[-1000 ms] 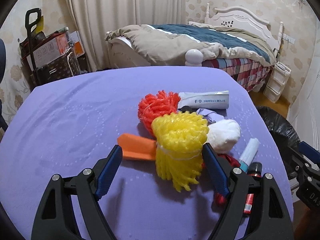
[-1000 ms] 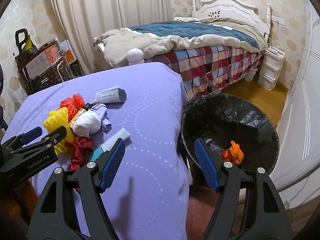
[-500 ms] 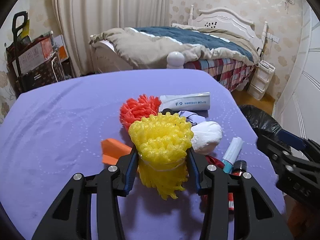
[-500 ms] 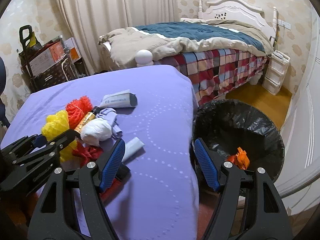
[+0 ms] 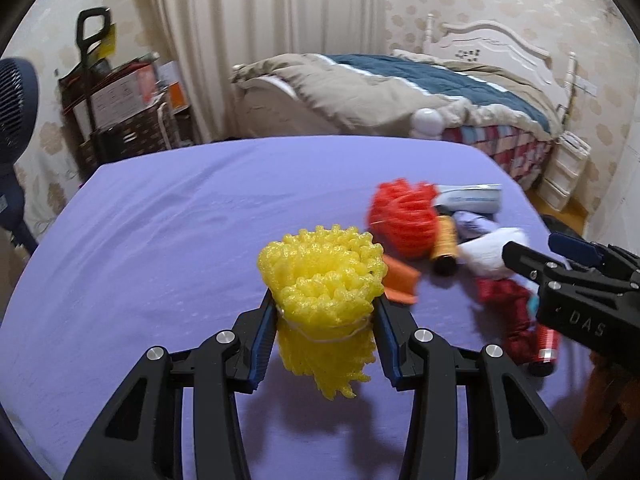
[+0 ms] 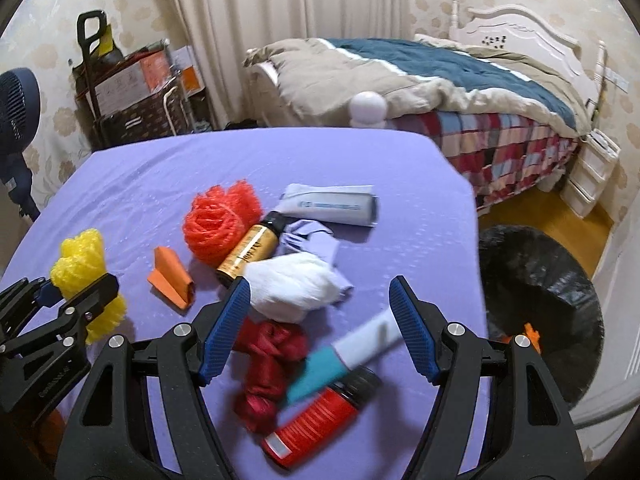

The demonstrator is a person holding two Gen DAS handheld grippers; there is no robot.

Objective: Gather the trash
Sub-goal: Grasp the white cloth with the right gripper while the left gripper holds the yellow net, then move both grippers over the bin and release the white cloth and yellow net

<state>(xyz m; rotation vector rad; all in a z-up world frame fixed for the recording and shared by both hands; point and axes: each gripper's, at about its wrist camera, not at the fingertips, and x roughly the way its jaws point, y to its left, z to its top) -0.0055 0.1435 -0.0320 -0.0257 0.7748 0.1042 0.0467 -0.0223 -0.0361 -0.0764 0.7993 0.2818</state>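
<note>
Since a second ago the left gripper (image 5: 325, 322) has clamped down on the yellow foam net (image 5: 326, 280), which was just sitting between wide-spread jaws back then, and it's now carried off to the left away from the pile, pads squeezing it on both sides near the bottom middle of the left wrist view. Meanwhile the right gripper (image 6: 320, 326) swung from over the bin to over the pile, jaws spread wide with nothing in them. Writing-wise there's not much to read: "DAS" in pale letters on the side of the right gripper at the right edge of the left view, dark print on the gold bottle (image 6: 248, 249) too blurry to make out, and a blue line of text on the white tube (image 6: 332, 205) that I can't read either. On the purple table (image 6: 132, 188) you've got the red foam net (image 6: 218, 222) center-left, a folded orange paper (image 6: 170, 276) to the left of the bottle, a white crumpled wad (image 6: 294, 286) touching the right gripper's left pad, dark red cloth (image 6: 268, 364) below it, a white-and-teal tube (image 6: 344, 358) lying across a red can with a black cap (image 6: 320, 416) at the bottom. Black-lined trash bin (image 6: 548, 280) sits at the right edge, with a bit of orange trash (image 6: 530, 330) in it.
</note>
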